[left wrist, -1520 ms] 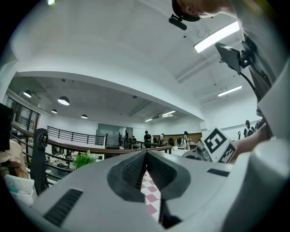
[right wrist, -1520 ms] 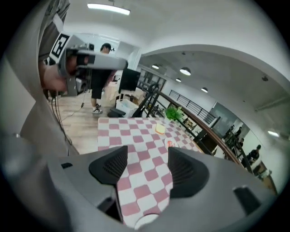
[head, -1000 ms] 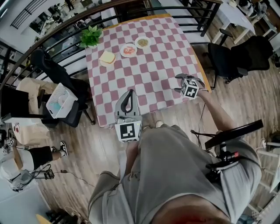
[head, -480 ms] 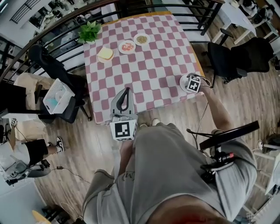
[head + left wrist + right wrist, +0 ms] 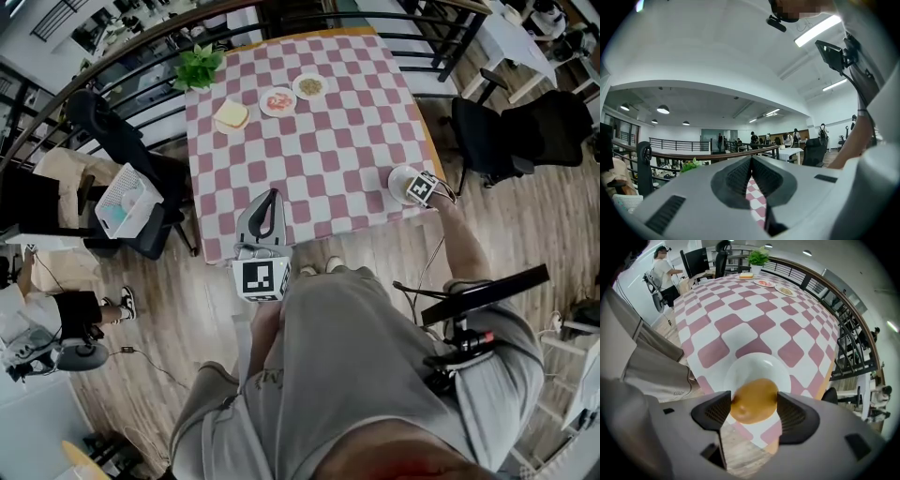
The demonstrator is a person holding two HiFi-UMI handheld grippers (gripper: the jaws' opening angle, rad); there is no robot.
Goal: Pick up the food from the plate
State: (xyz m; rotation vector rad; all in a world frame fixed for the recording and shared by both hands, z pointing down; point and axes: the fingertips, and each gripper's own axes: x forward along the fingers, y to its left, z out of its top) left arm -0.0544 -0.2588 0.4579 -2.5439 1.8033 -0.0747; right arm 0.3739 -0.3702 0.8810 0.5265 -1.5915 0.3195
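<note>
Jaws apart, the right gripper (image 5: 753, 404) is straddling the bun (image 5: 751, 395) on the plate (image 5: 761, 363) at the table's (image 5: 740, 310) near-right corner. Closing gently and centred should avoid squashing it.

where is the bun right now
In the right gripper view the bun sits on the white plate at the checked table's near right corner, between the right gripper's fingers.

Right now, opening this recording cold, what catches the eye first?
The pink-and-white checked tablecloth dominates the head view. At its near right corner the right gripper hangs over a white plate, jaws apart around golden-brown food. The left gripper, shut, points level at the near edge.
</note>
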